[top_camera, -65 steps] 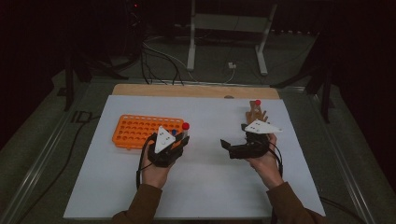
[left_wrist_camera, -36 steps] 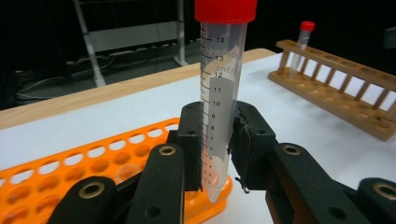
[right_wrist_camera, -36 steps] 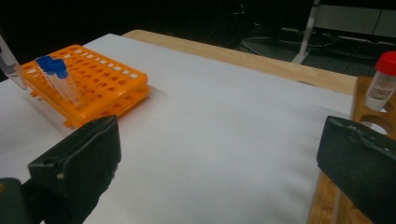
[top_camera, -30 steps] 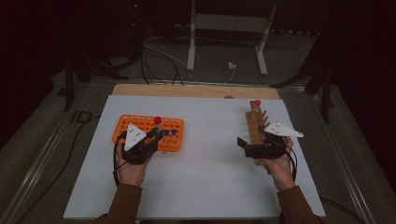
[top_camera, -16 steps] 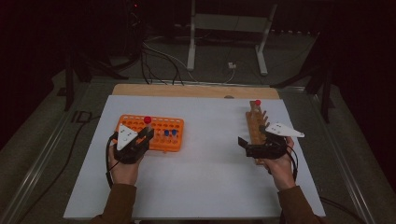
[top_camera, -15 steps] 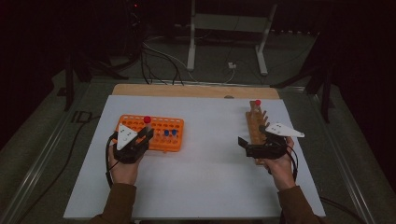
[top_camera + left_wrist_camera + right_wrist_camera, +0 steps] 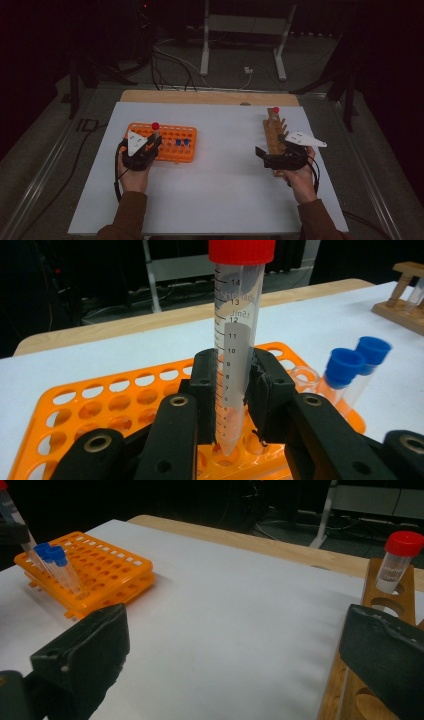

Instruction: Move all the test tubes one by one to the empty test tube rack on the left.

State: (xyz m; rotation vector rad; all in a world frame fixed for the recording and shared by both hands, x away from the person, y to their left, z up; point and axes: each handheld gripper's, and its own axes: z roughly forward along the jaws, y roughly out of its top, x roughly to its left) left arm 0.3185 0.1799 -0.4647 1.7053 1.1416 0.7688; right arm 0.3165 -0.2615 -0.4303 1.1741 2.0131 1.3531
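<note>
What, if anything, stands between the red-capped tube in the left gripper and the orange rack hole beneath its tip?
Nothing visible does. The left gripper holds the red-capped tube upright, its tip just above an open hole of the orange rack. The two blue-capped tubes stand off to one side.

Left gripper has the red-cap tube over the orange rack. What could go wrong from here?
1. The left gripper pinches the red-capped tube low on its body, so the tall top could tip as the tip enters a hole.
2. The tip hovers just above the orange rack; slightly off, it may land on the web between holes and push the rack.
3. The two blue-capped tubes lean close by; a sideways drift could knock them.
</note>
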